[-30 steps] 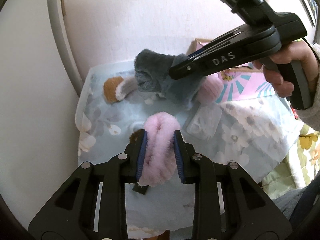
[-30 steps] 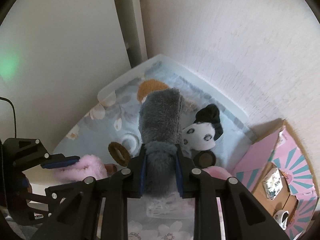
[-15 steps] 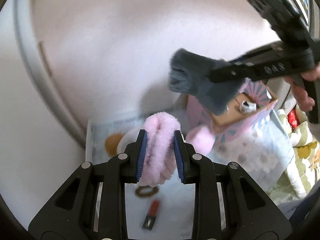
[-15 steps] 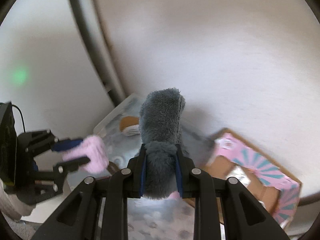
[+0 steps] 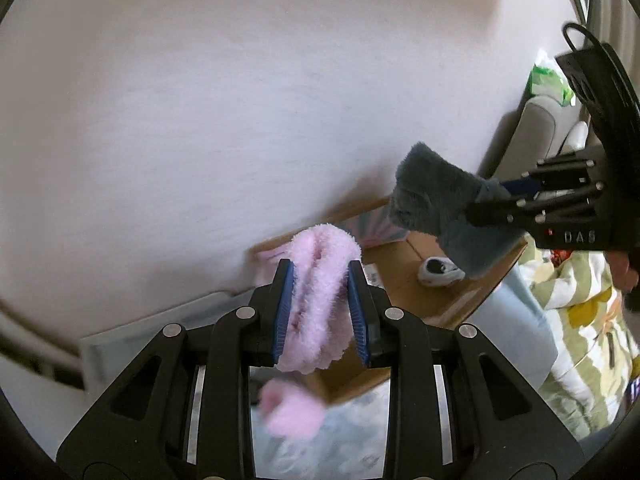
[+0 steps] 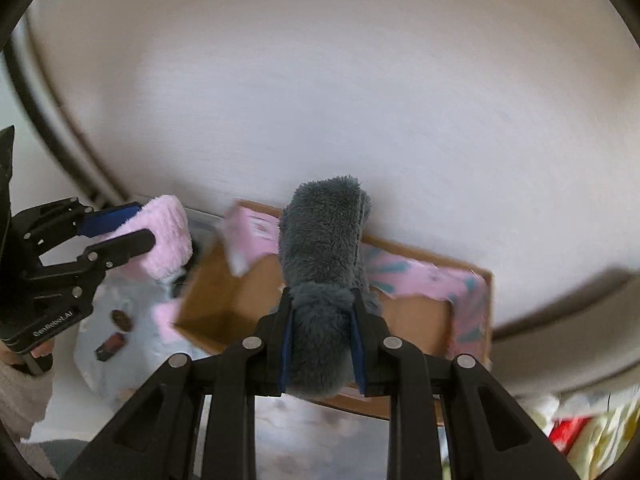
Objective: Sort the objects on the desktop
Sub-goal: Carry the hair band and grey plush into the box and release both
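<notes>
Left wrist view shows your biggest risk first: the cardboard box (image 5: pixel 404 280) sits against the wall (image 5: pixel 240 100), with one long side close to it, and you are carrying two bulky soft things toward it together. If both hand-held grippers crowd over the opening, they could knock each other or catch a pink flap (image 6: pixel 256 236), and a piece could land outside on the tabletop (image 6: pixel 132 344).

Your right hand-held gripper (image 6: pixel 322 344) is clamped tight on the grey fuzzy slipper (image 6: pixel 324 264), which hangs above the open box in the right wrist view. Most of it sticks out past the fingers, so on release it may tip over the box's wall-side edge, I judge.

Your left hand-held gripper (image 5: pixel 320 312) is pinched narrow on the pink fluffy slipper (image 5: pixel 320 292), held just beside the box's left end. The plush is compressed, so it could cling to a pad when you let go.

Inside the box lies a small white thing (image 5: pixel 440 270) that a drop might bury.

The tabletop carries a pale flowered cloth with a pink fluffy piece (image 5: pixel 292 412), a brown ring (image 6: pixel 121 320) and a small dark item, too blurred to identify. A flowered blanket (image 5: pixel 580 340) lies to the right.
</notes>
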Tool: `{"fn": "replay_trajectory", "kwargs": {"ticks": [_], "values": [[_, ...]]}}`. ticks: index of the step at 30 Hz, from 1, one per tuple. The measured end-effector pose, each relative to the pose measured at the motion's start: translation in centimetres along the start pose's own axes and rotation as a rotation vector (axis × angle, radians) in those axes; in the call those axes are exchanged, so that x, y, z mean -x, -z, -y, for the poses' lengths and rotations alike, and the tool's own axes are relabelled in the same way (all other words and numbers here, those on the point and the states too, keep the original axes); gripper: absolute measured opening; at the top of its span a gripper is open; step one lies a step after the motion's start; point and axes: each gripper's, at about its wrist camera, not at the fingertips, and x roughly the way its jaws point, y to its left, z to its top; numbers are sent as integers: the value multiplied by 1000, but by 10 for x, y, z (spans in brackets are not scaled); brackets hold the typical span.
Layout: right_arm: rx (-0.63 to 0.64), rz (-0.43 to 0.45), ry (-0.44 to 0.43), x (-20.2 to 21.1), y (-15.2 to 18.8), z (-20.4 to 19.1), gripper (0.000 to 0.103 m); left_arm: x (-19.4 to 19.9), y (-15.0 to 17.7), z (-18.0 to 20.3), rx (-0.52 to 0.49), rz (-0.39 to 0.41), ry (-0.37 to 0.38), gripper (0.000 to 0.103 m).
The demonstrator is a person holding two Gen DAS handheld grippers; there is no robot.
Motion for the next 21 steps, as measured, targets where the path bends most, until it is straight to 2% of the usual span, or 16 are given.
{"fn": "replay_trajectory", "kwargs": {"ticks": [6, 10, 21], "values": [[-98, -64, 12, -28, 23, 48, 23, -54, -6, 15, 37, -103, 44, 24], [-108, -88, 9, -41, 30, 57, 23, -71, -8, 26, 32, -130, 46, 24], [-113, -91, -15, -47, 25, 61, 23, -78, -14, 28, 30, -150, 25, 25]]}}
